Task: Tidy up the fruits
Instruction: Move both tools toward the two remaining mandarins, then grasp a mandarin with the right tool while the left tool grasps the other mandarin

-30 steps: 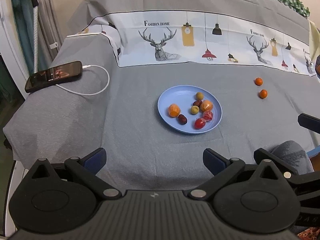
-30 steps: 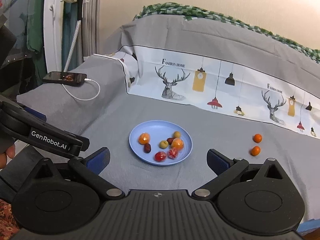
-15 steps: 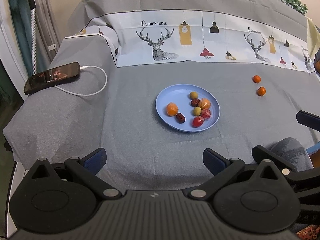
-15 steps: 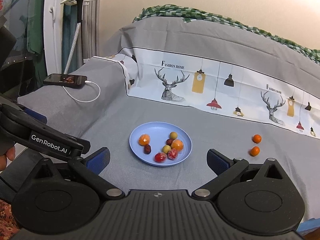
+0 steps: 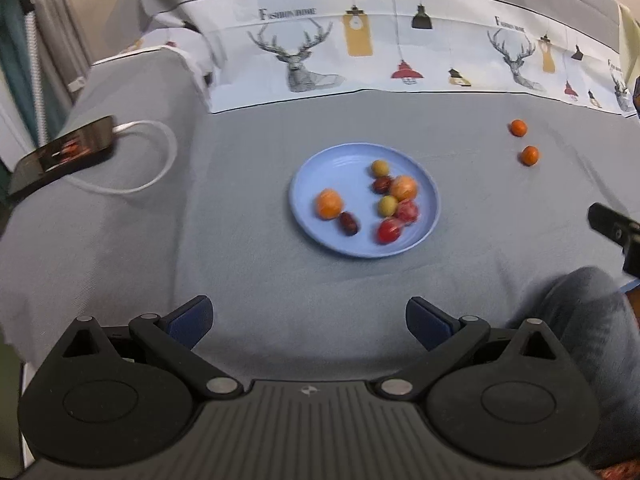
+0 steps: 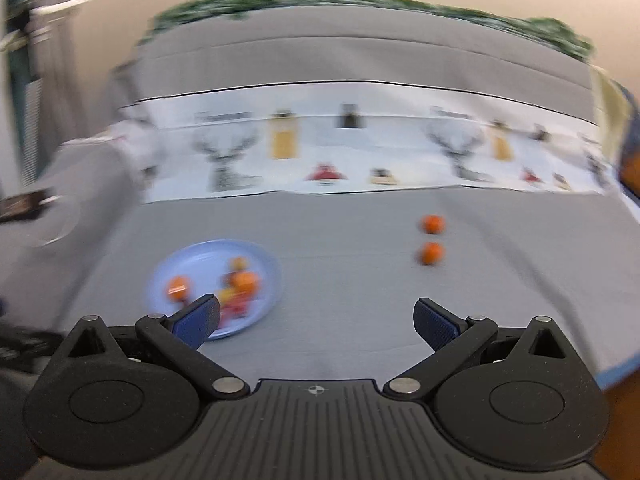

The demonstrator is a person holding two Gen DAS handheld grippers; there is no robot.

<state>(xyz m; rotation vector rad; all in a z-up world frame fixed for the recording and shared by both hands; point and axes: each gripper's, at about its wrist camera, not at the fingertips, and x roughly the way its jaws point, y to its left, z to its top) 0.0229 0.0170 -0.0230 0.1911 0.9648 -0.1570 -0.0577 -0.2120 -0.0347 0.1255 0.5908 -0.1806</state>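
Two orange fruits (image 6: 430,239) lie loose on soft bedding; both grippers (image 5: 308,320) (image 6: 316,322) released, empty; nudging could roll them.

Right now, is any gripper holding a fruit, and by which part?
Nothing is held. The left gripper and right gripper are both open and empty, above the grey cloth.

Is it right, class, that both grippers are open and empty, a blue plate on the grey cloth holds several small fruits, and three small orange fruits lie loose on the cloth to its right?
Not quite. Only two small orange fruits lie loose on the grey cloth right of the blue plate, as the left wrist view shows. The rest holds: left gripper and right gripper are open and empty.
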